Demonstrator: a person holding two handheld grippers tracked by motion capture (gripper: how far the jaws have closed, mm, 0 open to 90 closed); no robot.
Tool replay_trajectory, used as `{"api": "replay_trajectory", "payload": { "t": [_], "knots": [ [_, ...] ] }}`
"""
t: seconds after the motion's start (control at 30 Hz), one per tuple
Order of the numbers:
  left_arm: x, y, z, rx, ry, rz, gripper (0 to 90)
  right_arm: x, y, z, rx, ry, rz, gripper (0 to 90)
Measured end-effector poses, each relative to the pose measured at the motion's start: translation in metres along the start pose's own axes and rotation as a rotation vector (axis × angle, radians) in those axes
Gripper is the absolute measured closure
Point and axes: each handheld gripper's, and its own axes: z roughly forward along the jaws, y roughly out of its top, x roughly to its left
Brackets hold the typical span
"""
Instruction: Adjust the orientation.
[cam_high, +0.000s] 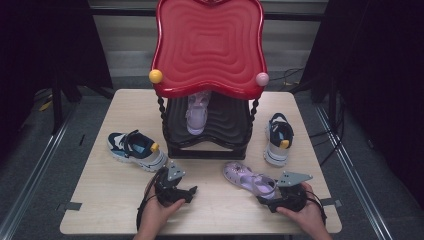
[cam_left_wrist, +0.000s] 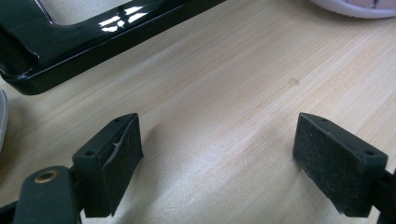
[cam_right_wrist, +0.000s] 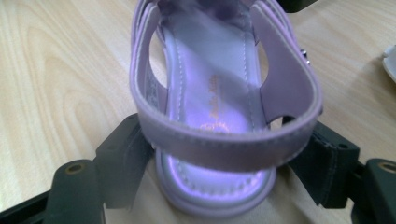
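Observation:
A lilac sandal (cam_high: 247, 179) lies flat on the wooden table (cam_high: 110, 200), toe towards the rack. Its heel (cam_right_wrist: 215, 70) sits between the jaws of my right gripper (cam_high: 269, 196) (cam_right_wrist: 224, 158); the pads flank the heel strap closely on both sides, and I see no squeeze on it. Left of the middle, my left gripper (cam_high: 192, 190) (cam_left_wrist: 217, 149) rests low over bare wood, jaws wide open with nothing between them. The matching sandal (cam_high: 196, 115) stands on the lower black shelf of the rack.
A red-topped shoe rack (cam_high: 210, 45) stands at the table's far middle; its black base (cam_left_wrist: 70, 51) is just ahead of the left gripper. One blue-and-white sneaker (cam_high: 136, 149) lies left of the rack, another (cam_high: 278, 137) to its right.

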Motion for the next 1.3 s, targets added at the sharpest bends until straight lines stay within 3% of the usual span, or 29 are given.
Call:
{"api": "replay_trajectory", "payload": {
  "t": [0.57,0.93,1.3],
  "knots": [
    [-0.0001,0.0,0.0001,-0.002,0.001,-0.002,15.4,0.0031,0.0078,0.0092,0.006,-0.034,0.025,22.5],
    [-0.0001,0.0,0.0002,-0.002,0.002,-0.004,15.4,0.0039,0.0074,0.0082,-0.014,-0.01,0.005,36.1],
    [0.0,0.0001,0.0002,0.0,0.0,-0.002,15.4,0.0052,0.0071,0.0078,-0.019,-0.019,0.016,37.6]
  ]
}}
